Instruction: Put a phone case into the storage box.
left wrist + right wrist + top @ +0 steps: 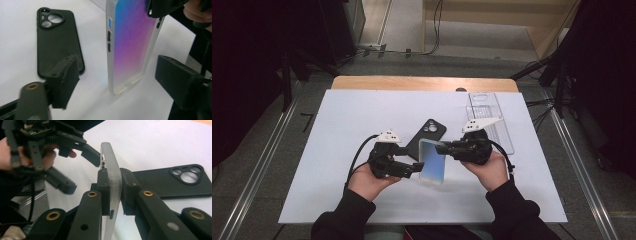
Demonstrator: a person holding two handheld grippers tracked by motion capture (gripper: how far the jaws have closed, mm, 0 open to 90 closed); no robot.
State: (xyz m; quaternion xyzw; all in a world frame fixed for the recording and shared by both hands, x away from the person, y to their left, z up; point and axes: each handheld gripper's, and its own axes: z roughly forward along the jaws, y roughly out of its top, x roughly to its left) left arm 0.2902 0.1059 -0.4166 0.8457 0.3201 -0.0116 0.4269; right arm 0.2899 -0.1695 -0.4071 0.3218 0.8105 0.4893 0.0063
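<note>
My right gripper is shut on the long edge of a frosted phone case whose face shimmers blue to purple. It holds the case tilted above the white mat. My left gripper is open, its jaws standing on either side of the case's lower end without touching it. In the right gripper view the left gripper sits just left of the case. A black phone case with camera cutouts lies flat on the mat behind.
A white mat covers most of a wooden table. A clear plastic case lies at the back right of the mat. Metal rails and cables run along the floor on both sides.
</note>
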